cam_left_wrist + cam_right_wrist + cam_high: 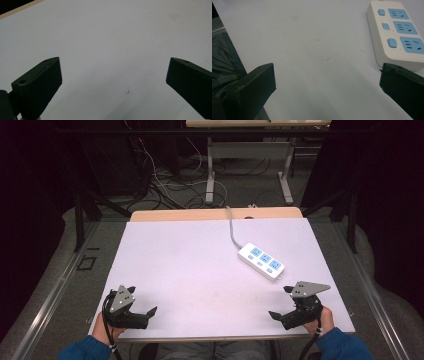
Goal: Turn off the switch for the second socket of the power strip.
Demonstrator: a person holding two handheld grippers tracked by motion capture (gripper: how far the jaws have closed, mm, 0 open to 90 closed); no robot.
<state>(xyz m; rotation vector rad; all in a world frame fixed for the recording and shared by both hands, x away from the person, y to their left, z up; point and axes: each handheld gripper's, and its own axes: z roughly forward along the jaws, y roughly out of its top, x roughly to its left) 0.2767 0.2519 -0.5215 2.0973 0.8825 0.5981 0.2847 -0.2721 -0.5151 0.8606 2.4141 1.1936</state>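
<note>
Jaws on the right gripper [283, 303] and the left gripper [143, 301] stand wide apart with nothing in them, low over the white table [190, 270], so the power strip [261, 261] near the right one looks untouched.

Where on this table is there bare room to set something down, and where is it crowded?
The table is bare from its left edge across to the power strip, and along the near edge between the left gripper and the right gripper, both open and empty. The tightest patch is the right side, between the power strip, its cord and the right gripper.
</note>
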